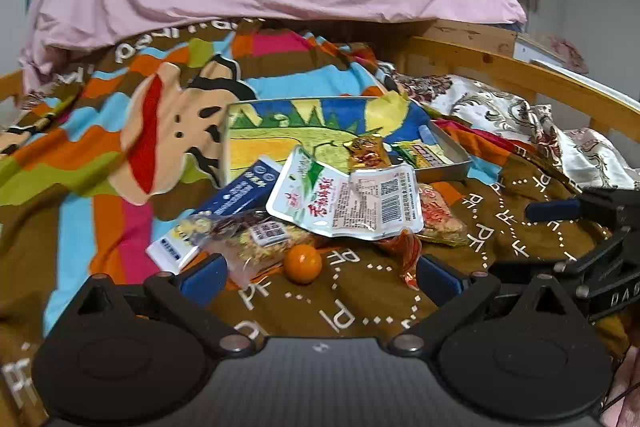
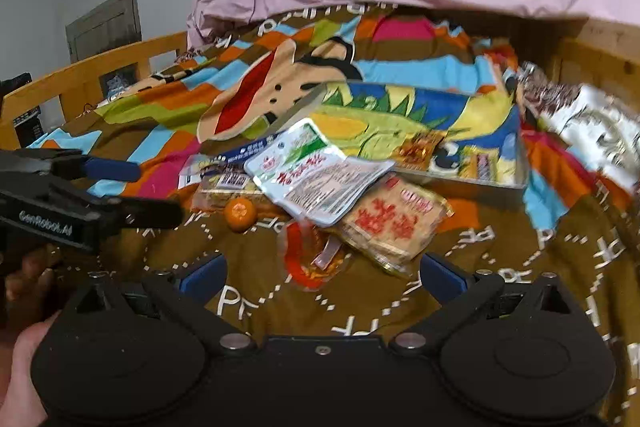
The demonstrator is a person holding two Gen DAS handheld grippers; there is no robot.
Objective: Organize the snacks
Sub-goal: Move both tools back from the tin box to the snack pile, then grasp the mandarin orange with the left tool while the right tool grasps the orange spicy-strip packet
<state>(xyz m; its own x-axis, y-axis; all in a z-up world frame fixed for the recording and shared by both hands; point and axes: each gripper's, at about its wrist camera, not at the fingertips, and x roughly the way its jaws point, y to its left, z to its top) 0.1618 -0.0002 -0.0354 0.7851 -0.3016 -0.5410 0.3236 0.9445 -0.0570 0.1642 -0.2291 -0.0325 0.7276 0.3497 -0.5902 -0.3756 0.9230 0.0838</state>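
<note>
Ahead, both tongs gape over bare blanket, snack pile beyond.

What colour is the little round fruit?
Orange; the small round fruit shows best in the left wrist view.

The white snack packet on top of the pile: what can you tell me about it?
The white snack packet is a flat, glossy plastic pouch that looks sealed. It has a green picture, red lettering, and fine print with a barcode on a folded-over part. It lies tilted on top of the heap, resting over the blue box and the yellowish packet with red characters, in front of the shallow metal tin. Neither gripper touches it.
</note>
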